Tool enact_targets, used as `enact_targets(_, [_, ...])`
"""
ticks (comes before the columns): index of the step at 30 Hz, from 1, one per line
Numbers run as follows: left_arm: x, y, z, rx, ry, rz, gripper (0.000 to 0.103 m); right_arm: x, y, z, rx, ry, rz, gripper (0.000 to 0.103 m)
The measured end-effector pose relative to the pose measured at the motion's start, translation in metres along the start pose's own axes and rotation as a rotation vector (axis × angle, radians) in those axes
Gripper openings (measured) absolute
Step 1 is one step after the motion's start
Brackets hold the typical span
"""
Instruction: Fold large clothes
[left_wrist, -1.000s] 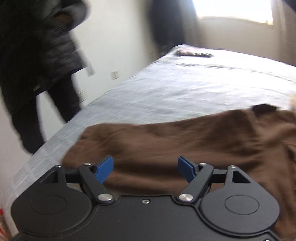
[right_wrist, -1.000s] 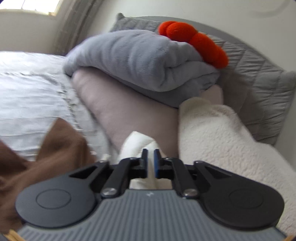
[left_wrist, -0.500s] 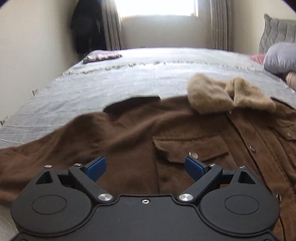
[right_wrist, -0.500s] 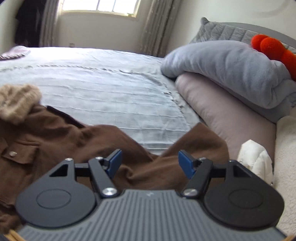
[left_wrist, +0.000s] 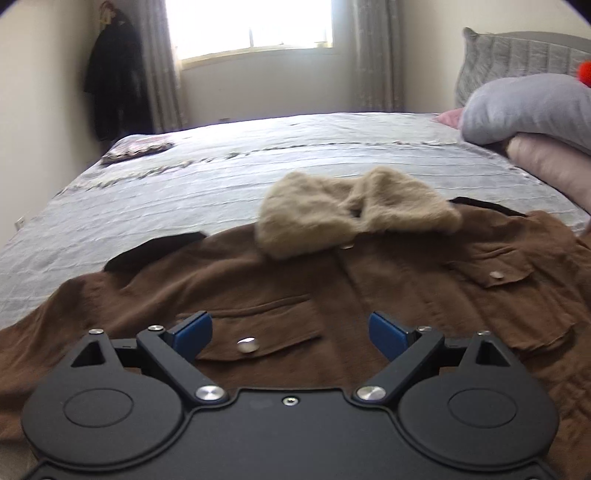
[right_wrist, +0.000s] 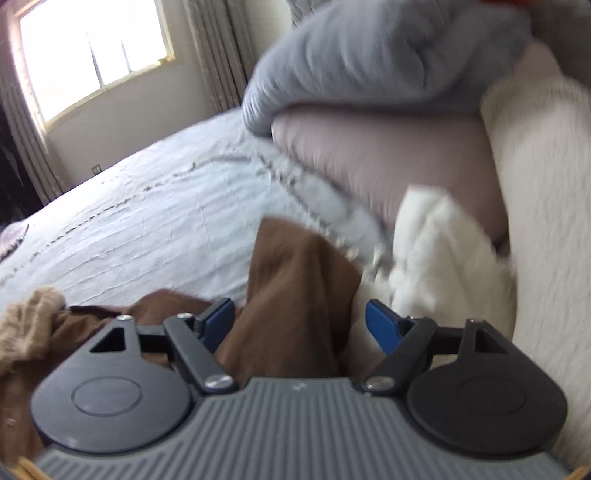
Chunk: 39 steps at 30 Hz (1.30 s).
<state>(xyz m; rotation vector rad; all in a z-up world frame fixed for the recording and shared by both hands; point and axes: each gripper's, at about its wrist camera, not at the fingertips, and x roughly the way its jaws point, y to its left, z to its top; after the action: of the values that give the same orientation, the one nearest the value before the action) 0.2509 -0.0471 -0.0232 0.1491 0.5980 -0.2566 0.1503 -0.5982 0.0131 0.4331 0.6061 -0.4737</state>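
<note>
Bed (left_wrist: 258, 166): jacket (left_wrist: 332, 280) hem cut off; both hand-held grippers (left_wrist: 290, 330) (right_wrist: 299, 325) wide, R blurry.

jacket (left_wrist: 388, 280): matt brown suede-like cloth | collar (left_wrist: 354, 214): shaggy tan pile | snap (left_wrist: 247, 345): shiny metal | bedspread (left_wrist: 258, 166): ribbed grey cloth | left gripper (left_wrist: 290, 332): matt black plastic

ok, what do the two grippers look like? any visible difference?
Both are matte black with round disc housings, silver pivot screws and blue pads. The left gripper has a smooth black base plate; the right gripper has a grey ribbed one. No cables show.
</note>
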Motion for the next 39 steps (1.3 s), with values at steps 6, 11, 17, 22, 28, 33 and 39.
enact_targets(6, [0.009, -0.051, 0.018, 0.04, -0.015, -0.075, 0.09, 0.016, -0.001, -0.034, 0.137, 0.152, 0.177, 0.078])
enact_targets(11, [0.033, -0.108, 0.034, 0.043, -0.017, -0.181, 0.089, 0.047, -0.002, -0.024, 0.22, 0.057, 0.296, 0.079])
enact_targets(17, [0.064, -0.19, 0.054, 0.044, -0.044, -0.329, 0.044, 0.034, -0.023, 0.009, 0.276, -0.163, 0.266, 0.006])
enact_targets(22, [0.099, -0.273, 0.054, 0.03, 0.02, -0.517, 0.013, -0.003, -0.027, 0.021, 0.166, -0.295, 0.208, 0.006])
enact_targets(28, [0.124, -0.343, 0.035, 0.12, 0.091, -0.573, 0.012, 0.002, 0.006, 0.018, -0.03, -0.297, 0.154, 0.005])
enact_targets(33, [0.08, -0.301, 0.043, 0.137, 0.076, -0.641, 0.019, -0.022, 0.069, 0.019, -0.18, -0.352, 0.262, 0.005])
enact_targets(39, [0.016, -0.196, 0.038, 0.151, 0.005, -0.552, 0.067, -0.066, 0.169, 0.006, -0.437, -0.347, 0.401, 0.006])
